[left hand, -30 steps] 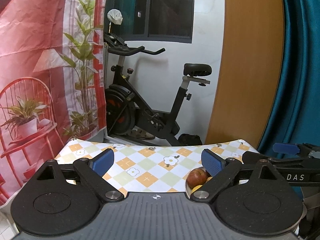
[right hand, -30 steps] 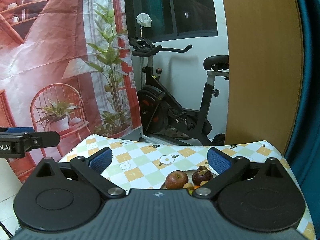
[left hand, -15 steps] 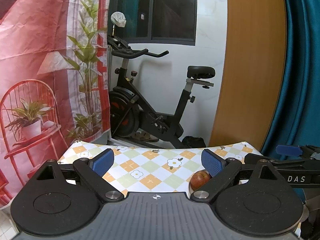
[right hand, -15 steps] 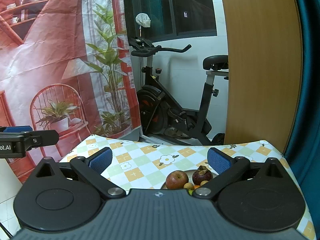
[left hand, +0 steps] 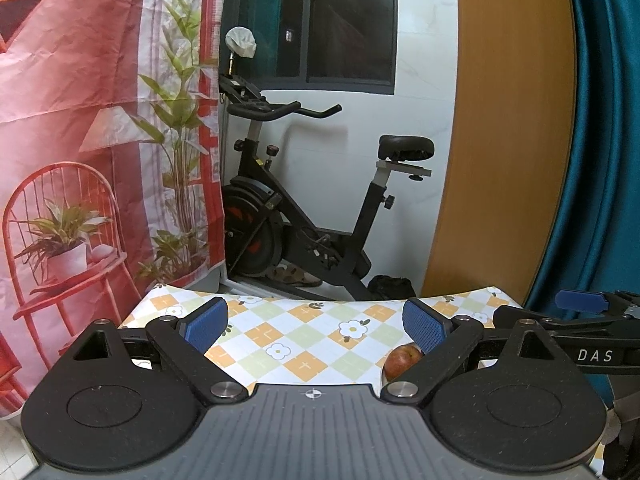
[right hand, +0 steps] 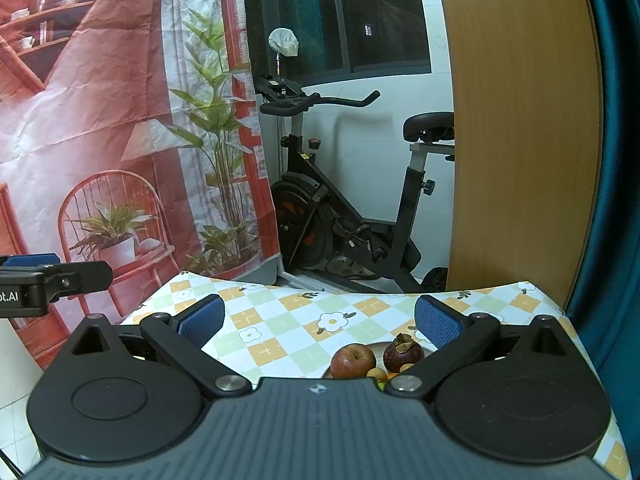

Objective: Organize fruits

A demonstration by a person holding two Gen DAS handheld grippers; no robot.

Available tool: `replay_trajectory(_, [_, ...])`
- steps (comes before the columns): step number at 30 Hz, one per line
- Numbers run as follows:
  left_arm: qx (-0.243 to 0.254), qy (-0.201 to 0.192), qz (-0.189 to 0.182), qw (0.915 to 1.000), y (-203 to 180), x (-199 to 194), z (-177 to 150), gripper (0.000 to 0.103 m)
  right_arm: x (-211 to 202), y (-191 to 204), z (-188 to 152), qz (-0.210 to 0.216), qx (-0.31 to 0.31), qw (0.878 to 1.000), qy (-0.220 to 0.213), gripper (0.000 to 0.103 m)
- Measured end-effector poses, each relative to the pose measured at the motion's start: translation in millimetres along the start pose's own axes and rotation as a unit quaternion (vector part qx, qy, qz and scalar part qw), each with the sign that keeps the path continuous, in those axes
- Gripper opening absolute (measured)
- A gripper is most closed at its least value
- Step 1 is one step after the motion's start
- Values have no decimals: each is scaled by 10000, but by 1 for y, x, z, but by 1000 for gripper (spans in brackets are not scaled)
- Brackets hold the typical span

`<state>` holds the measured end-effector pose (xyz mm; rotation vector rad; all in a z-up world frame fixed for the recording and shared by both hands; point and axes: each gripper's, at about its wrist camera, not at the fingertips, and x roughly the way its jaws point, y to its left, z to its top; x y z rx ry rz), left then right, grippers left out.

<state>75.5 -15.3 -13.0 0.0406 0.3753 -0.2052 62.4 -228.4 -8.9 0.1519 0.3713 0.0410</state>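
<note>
Left gripper (left hand: 316,320) jaws spread wide, nothing between the blue pads (left hand: 208,322). It hangs level over the near edge of the table (left hand: 280,332), which has a checked floral cloth.

Right gripper (right hand: 318,322) is likewise wide apart and empty, pads (right hand: 436,324) clear of everything. Each gripper shows at the edge of the other's view, side by side and well apart.

Fruit sits on a plate (right hand: 426,347) just below and ahead of the right gripper, toward its right finger. An apple (right hand: 353,361) stands on the left, a mangosteen (right hand: 403,350) just beside it on the right, upright with its calyx up. Some small yellow and orange fruit (right hand: 377,375) lies in front of those two, mostly hidden by the gripper body; can't tell what kind or how many.

From the left wrist view only the apple (left hand: 402,358) is visible, tucked under the right finger of the left gripper, partly hidden.

The rest of the cloth ahead is bare.

Past the far table edge: an exercise bike (left hand: 304,216) against the white wall, a dark window (left hand: 320,20) above it. A red printed backdrop (left hand: 80,140) hangs on the left, a wood panel (left hand: 508,120) and teal curtain (left hand: 604,140) on the right.
</note>
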Motion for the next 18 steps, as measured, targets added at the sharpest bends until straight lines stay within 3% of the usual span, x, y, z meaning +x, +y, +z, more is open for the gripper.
replay_trajectory(18, [-56, 13, 7, 10000, -2, 1, 1, 96, -1, 0, 1, -4, 8, 10000, -1, 103])
